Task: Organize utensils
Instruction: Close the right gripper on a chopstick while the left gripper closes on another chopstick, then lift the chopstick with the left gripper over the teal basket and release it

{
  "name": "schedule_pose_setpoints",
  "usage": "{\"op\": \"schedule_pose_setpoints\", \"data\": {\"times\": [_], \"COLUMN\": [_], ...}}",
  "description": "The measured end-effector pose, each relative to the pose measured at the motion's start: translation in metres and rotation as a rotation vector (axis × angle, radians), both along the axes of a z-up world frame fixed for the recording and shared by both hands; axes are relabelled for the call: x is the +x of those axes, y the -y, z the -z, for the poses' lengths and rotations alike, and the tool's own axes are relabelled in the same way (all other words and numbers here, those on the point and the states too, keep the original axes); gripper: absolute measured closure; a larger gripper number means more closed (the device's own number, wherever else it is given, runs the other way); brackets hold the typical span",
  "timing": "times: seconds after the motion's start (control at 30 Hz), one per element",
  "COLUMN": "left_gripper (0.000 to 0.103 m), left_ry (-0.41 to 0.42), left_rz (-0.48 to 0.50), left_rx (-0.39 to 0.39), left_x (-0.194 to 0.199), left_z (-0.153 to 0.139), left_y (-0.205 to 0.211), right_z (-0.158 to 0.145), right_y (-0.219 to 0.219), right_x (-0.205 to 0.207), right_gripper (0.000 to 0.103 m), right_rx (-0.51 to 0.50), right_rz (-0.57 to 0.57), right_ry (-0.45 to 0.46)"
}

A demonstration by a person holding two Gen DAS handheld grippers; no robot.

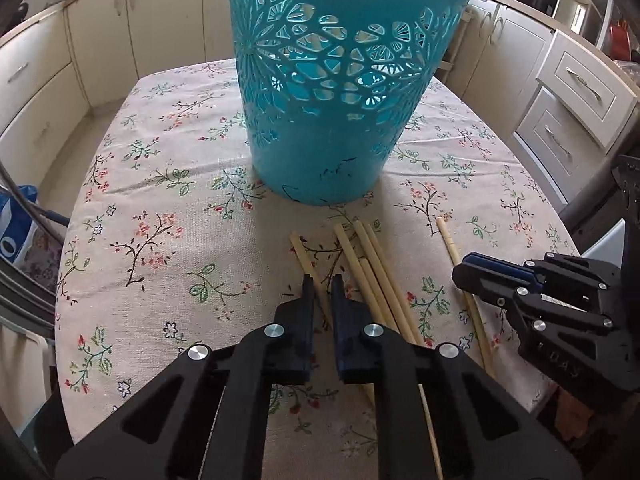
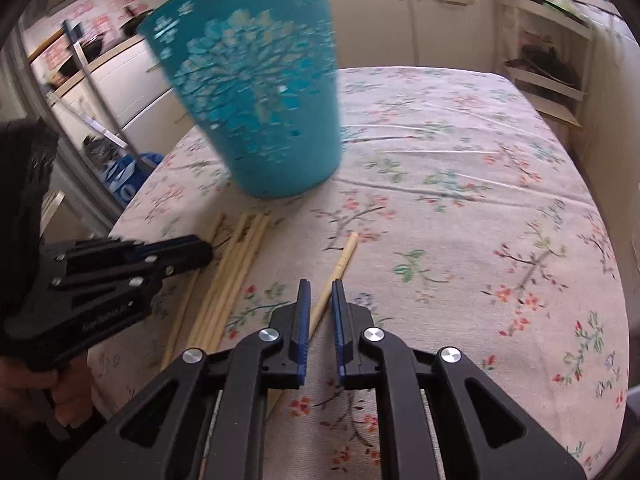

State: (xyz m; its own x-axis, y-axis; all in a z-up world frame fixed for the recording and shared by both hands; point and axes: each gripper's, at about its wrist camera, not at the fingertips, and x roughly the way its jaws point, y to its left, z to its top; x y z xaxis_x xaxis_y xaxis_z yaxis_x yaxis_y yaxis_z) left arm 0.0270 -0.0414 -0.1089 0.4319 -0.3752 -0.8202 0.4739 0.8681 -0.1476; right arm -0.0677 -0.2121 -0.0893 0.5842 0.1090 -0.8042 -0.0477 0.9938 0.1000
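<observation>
**Both grippers pinch a chopstick near the table's front edge**

While the teal basket (image 1: 332, 92) stands upright in the middle of the table (image 1: 132, 184), the chopsticks are not yet in it, so the step in hand looks like the pickup. Going left to right across the near part of the floral tablecloth (image 1: 160, 240): the left gripper (image 1: 322, 284) has its fingers drawn nearly together on the leftmost chopstick (image 1: 302, 254), the stick running up between the pads. Just beside it, to the right, lies a loose bundle of chopsticks (image 1: 372, 264), touching one another and fanned slightly, their far tips close to the basket's base. Further right a lone chopstick (image 2: 346, 254) lies apart from the bundle, and the right gripper (image 2: 321, 290) has its blue pads (image 2: 304, 312) closed close about it; whether they truly press on the thin stick is hard to tell from here, though they appear to.

By my judgement the next move calls for lifting each stick clear of the cloth without it swivelling in the pinch, tipping it upright, and carrying it above the tall rim before letting go. Thin round sticks may roll or slip.

Around the table are cream cabinets (image 1: 100, 40) on the left, a white drawer unit (image 1: 576, 104) on the right, and open shelving (image 2: 544, 60) beyond the far corner. A hand (image 2: 36, 388) grips the left tool's handle
</observation>
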Motion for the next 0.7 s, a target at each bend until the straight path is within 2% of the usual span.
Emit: {"op": "schedule_pose_setpoints", "data": {"times": [0.1,0.2,0.3,0.37,0.5,0.6,0.7], "left_gripper": [0.094,0.093,0.094,0.095,0.099,0.098,0.097], "left_ry": [-0.011,-0.029,-0.002,0.018,0.024,0.009,0.028], "left_rz": [0.019,-0.008,-0.015,-0.003,0.029,0.032,0.026], "left_rx": [0.01,0.016,0.055,0.066,0.035,0.071,0.087], "left_x": [0.001,0.006,0.009,0.008,0.002,0.002,0.001], "left_z": [0.0,-0.001,0.0,0.0,-0.005,-0.002,0.0], "left_y": [0.001,0.002,0.009,0.011,0.009,0.006,0.008], "right_z": [-0.002,-0.002,-0.002,-0.002,-0.002,-0.002,-0.002], "right_y": [0.007,0.012,0.009,0.004,0.0,0.004,-0.001], "right_x": [0.001,0.006,0.009,0.009,0.006,0.008,0.01], "right_gripper": [0.093,0.091,0.091,0.093,0.094,0.093,0.092], "right_rx": [0.002,0.015,-0.001,0.004,-0.019,-0.003,-0.026], "right_rz": [0.017,0.053,0.072,0.056,0.003,0.024,0.034], "right_ry": [-0.013,-0.021,-0.017,-0.02,-0.032,-0.039,-0.036]}}
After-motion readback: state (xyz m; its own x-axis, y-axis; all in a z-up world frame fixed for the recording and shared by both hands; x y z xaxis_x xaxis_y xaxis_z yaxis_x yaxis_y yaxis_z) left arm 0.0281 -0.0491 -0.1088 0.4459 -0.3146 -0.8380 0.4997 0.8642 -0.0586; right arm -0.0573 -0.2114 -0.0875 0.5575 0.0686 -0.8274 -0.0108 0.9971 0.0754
